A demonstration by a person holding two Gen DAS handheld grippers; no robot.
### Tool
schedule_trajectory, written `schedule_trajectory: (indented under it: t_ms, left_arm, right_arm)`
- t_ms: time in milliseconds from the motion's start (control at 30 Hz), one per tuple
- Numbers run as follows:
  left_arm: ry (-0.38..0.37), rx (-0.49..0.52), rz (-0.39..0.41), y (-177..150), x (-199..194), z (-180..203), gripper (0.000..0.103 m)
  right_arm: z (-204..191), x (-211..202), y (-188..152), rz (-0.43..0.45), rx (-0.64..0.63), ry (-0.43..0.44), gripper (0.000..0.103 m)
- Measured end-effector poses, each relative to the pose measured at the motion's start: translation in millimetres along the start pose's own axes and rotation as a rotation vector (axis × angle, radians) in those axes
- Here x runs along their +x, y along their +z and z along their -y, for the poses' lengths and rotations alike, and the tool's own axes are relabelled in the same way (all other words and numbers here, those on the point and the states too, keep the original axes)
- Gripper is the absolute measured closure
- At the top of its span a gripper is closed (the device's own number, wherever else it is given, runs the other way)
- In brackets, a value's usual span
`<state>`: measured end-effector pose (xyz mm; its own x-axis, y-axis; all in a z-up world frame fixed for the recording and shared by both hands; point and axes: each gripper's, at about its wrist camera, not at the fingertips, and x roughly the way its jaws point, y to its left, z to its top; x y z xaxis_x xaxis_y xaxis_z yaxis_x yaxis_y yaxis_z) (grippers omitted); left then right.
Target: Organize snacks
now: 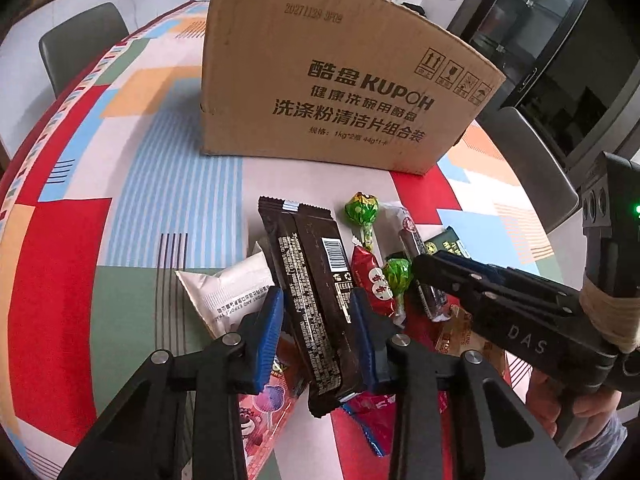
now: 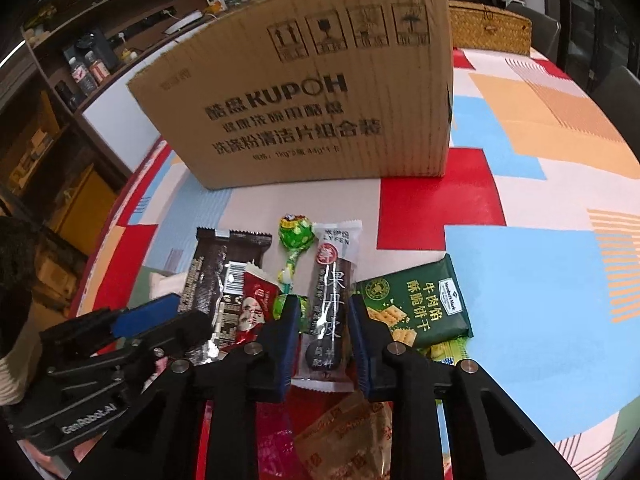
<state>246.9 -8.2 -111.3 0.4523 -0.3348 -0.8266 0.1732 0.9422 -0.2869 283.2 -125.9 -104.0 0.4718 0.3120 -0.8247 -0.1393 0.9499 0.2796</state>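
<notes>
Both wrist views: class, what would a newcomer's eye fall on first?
A big cardboard box stands at the back of the patchwork tablecloth. Before it lies a heap of snacks: the left gripper clamps a dark bar, the right gripper a long brown packet.

1. We see the cardboard box (image 1: 340,76) standing as a wall behind the snack pile (image 1: 360,280).
2. Bare tablecloth (image 2: 540,280) lies open on the pile's right.
3. Both grippers crowd the pile.
</notes>
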Motion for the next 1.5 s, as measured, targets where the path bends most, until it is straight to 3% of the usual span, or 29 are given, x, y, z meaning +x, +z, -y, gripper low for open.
schedule_trajectory:
  t_ms: [200,367,533,800,1000,1367,1500]
  left_arm:
    - [-0.026,-0.057,-0.071,-9,9,-5,0.07]
    - [-0.031,-0.078,-0.083,-2,20,-4,0.067]
    - [0.028,-0.018,-0.088,2,26,14,0.055]
    - [0.133,0.06,-0.04,4,34,27,0.049]
    - [0.224,0.139,-0.013,7,44,33,0.053]
    - [0.134,0.017,-0.021,10,25,-1,0.055]
    - [0.129,0.002,-0.012,12,21,-3,0.055]
  right_arm:
    - [-1,2,3,0.006,-0.011,-0.009,0.078]
    - [-1,5,5,0.009,-0.021,-0.018,0.078]
    - [10,8,9,-0.007,0.021,-0.014,0.078]
    - [10,8,7,-0.014,0.022,-0.014,0.078]
    - [8,12,14,-0.021,0.007,-0.023,0.078]
    - [-6,39,33,-0.095,-0.068,-0.05,0.078]
    - [-12,44,35,-0.082,-0.089,-0.073,0.081]
